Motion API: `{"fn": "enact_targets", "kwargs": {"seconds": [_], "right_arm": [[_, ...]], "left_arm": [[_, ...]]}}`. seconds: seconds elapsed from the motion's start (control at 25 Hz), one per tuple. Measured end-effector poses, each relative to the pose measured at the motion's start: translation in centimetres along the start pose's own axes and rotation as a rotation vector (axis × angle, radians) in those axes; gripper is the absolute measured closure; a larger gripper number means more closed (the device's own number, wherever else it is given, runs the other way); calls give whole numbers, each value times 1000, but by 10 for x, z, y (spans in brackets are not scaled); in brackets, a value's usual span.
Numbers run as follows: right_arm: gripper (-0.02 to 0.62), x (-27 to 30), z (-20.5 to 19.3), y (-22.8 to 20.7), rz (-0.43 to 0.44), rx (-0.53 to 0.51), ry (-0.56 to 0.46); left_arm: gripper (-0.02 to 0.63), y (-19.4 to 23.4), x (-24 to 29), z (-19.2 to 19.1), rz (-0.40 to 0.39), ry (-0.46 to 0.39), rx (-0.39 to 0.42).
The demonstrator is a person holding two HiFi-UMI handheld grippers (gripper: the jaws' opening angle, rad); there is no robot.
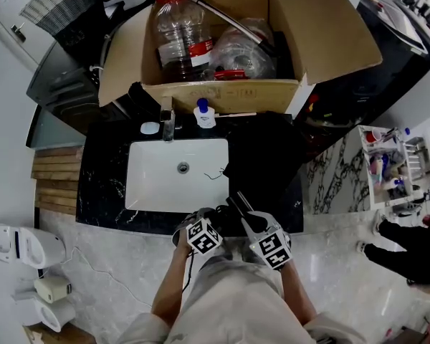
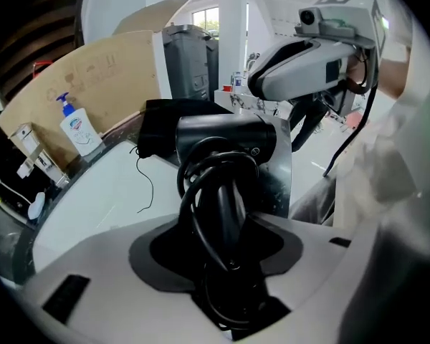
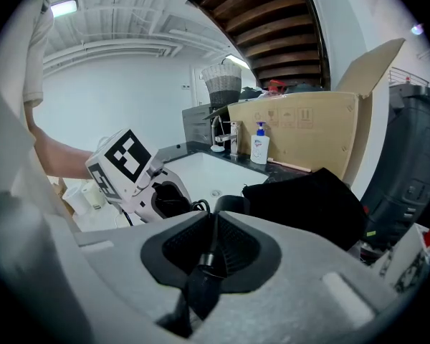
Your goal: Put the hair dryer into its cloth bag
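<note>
The left hand-held gripper (image 2: 222,249) is clamped on the handle of the black hair dryer (image 2: 226,138). The glossy cord (image 2: 201,192), wound in loops round that handle, is caught between the pads too. The smooth round barrel lies crosswise beyond the jaws, above the near edge of the white rectangular sink (image 1: 158,181). The right hand-held gripper (image 3: 213,246) is closed on a thin black strip with a small metal piece at the edge of the cloth bag (image 3: 308,203). The bag, soft and matte black, lies slumped on the black veined desk (image 1: 107,185) just right of the sink; the hair dryer is outside it. Behind the sink an open cardboard box (image 1: 330,34) holds clear plastic bottles (image 1: 175,34) with red caps, and a white pump bottle (image 1: 204,113) stands between box and sink
</note>
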State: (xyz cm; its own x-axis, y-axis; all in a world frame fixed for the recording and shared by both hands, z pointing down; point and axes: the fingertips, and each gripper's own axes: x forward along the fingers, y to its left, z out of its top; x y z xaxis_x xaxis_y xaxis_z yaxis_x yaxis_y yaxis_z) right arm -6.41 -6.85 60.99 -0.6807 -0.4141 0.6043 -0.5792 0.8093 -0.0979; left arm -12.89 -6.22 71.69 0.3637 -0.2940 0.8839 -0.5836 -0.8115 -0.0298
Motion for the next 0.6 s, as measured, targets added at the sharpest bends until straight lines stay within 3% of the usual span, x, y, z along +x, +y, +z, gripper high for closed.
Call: {"fn": "enact_targets", "kwargs": {"seconds": [0.32,0.6], "right_arm": [[569,-7,4,-28,-56,9,-10],[568,-8,5,-49,-77,4,-8]], "left_arm": [[410,0,-3,4,22,-47,-7],[413,8,-12,2,33,-107,-108]]}}
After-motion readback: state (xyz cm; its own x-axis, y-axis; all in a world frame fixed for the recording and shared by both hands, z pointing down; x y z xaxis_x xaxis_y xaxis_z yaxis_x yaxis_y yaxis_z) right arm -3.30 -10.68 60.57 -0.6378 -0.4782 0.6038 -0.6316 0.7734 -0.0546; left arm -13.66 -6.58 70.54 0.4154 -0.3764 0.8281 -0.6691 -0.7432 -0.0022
